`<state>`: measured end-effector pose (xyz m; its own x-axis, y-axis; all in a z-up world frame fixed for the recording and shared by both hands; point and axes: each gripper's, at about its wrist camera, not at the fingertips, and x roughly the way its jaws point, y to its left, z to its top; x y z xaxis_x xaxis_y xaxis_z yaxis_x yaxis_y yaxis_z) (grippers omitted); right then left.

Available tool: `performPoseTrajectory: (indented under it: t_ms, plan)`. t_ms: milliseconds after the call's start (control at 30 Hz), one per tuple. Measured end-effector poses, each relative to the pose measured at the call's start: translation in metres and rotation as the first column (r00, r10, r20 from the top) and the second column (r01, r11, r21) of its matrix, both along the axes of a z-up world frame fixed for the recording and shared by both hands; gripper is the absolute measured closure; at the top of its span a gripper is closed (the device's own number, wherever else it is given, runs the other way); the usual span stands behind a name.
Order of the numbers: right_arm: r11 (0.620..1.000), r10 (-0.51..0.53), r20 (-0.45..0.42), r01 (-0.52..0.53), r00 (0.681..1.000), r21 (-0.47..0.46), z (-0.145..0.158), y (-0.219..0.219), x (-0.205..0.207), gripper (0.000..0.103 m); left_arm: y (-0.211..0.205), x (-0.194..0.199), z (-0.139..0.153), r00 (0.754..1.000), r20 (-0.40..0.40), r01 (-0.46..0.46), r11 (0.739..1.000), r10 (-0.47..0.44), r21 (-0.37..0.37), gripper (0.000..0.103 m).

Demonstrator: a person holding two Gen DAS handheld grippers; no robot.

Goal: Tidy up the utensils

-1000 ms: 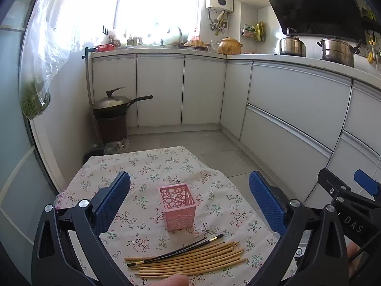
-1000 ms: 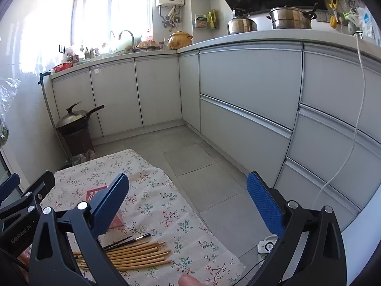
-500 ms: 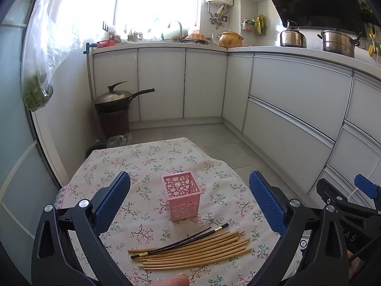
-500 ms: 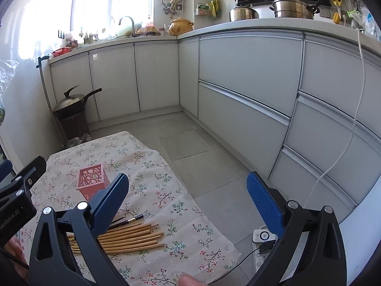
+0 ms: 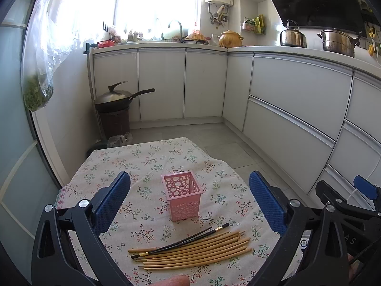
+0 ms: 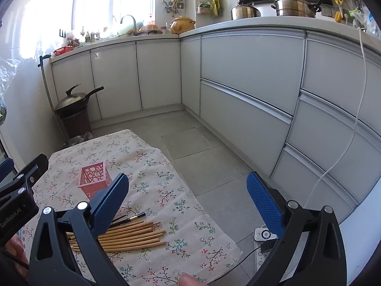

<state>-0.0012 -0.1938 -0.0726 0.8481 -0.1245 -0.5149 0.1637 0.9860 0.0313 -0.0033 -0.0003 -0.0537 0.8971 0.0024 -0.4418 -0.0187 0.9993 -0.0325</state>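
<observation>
Bundle of tan bamboo chopsticks [image 5: 197, 252] lies flat near the front edge of the small floral-cloth table [image 5: 142, 159], with a pair of thin black chopsticks [image 5: 181, 240] resting diagonally across its far side. Pink perforated square plastic holder [image 5: 182, 194] stands upright just beyond them, apart from both, nothing visible inside. Left gripper [image 5: 189, 205]: blue-padded fingers spread wide, holding nothing, above the table with the holder framed between them. Right gripper [image 6: 188, 202]: fingers also spread wide, gripping nothing, off the table's right side, over grey floor tiles [image 6: 202, 157]. White power strip [image 6: 262, 236] on the floor below it.
</observation>
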Motion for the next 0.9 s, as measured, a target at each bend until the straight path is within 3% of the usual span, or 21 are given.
performPoseTrajectory:
  t_ms: [900]
  plan:
    - [1.000, 0.009, -0.005, -0.009, 1.000, 0.002, -0.0010, 0.0007, 0.0001, 0.007, 0.0017, 0.0038, -0.0012, 1.000, -0.012, -0.002, 1.000, 0.002, -0.004, 0.007]
